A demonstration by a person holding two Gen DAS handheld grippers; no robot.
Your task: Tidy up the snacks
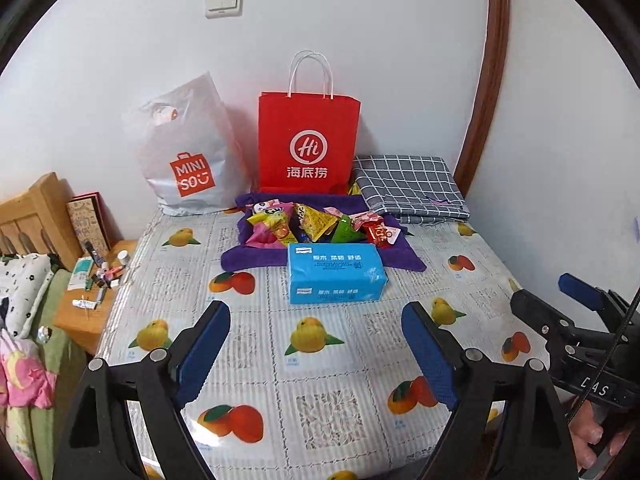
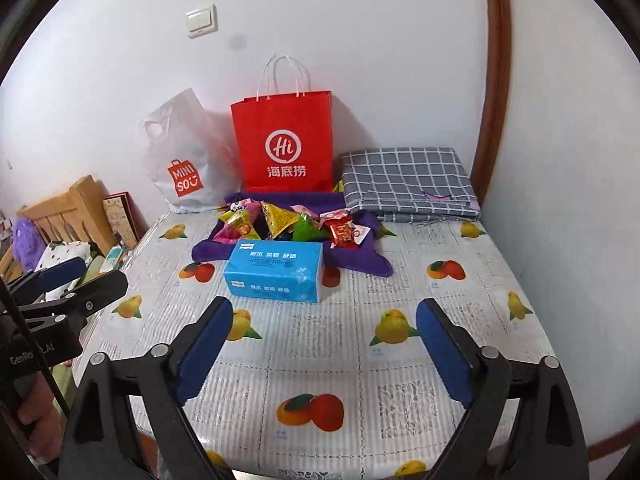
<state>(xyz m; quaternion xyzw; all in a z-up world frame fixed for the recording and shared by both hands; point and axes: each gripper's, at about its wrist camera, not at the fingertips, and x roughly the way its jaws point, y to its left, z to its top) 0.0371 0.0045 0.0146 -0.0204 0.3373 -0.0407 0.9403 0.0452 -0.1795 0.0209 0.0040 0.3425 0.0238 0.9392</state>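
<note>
Snack packets (image 1: 316, 224), heaped on the purple towel (image 1: 240, 258) just behind the blue tissue pack (image 1: 336, 274), look light, crinkly and slippery, best pinched at a sealed edge; left gripper (image 1: 316, 354) and right gripper (image 2: 326, 354) both gape empty.

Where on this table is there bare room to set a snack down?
Free: the fruit-print tablecloth between the blue tissue pack and both tools, and left of the pack. Crowded: the purple cloth heaped with snacks, and the bags behind.
</note>
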